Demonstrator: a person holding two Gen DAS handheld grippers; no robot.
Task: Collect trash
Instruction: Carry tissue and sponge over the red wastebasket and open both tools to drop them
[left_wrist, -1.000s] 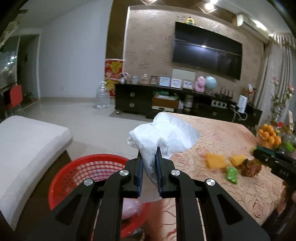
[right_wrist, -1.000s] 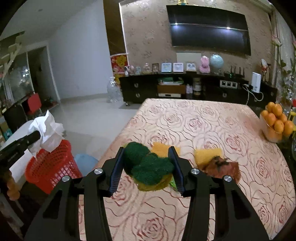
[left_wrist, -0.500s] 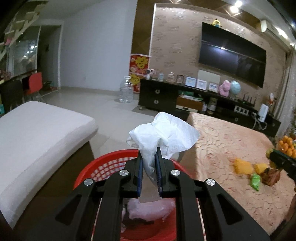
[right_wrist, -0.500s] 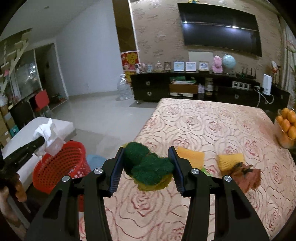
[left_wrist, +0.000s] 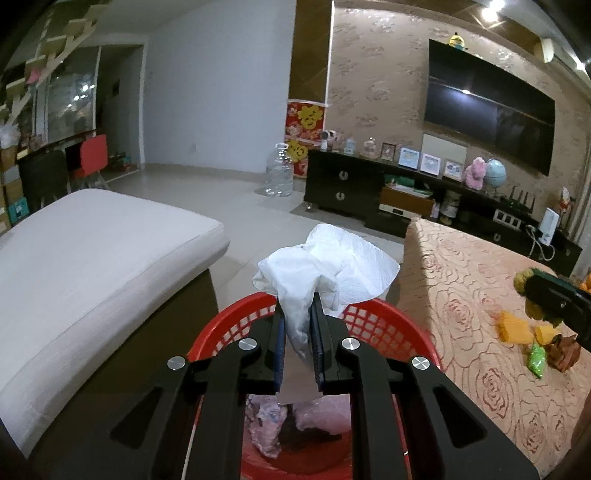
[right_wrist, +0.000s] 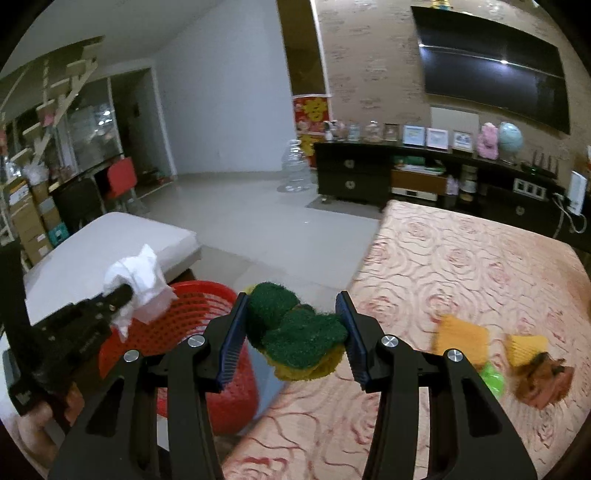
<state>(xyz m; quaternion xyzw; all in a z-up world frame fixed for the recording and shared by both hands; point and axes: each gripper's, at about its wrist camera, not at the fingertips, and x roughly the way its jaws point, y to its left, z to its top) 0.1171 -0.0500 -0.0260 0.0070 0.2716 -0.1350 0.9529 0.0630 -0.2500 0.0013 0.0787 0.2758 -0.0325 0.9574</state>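
Holding the tissue (left_wrist: 325, 266) clenched in your left claw (left_wrist: 298, 332) over the basket (left_wrist: 373, 325), centre it, then release, keeping the right claw (right_wrist: 293, 328) clamped on the scourer (right_wrist: 295, 332).

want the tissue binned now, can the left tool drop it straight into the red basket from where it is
Probably yes. The left tool grips the white tissue right over the red basket, whose open mouth looks unobstructed; only pinkish trash lies at the bottom.

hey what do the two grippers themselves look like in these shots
Both the left gripper and the right gripper are matte black linkage arms with silver round pivot screws, and their fingers carry ribbed blue pads. No cables or sleeves are visible.
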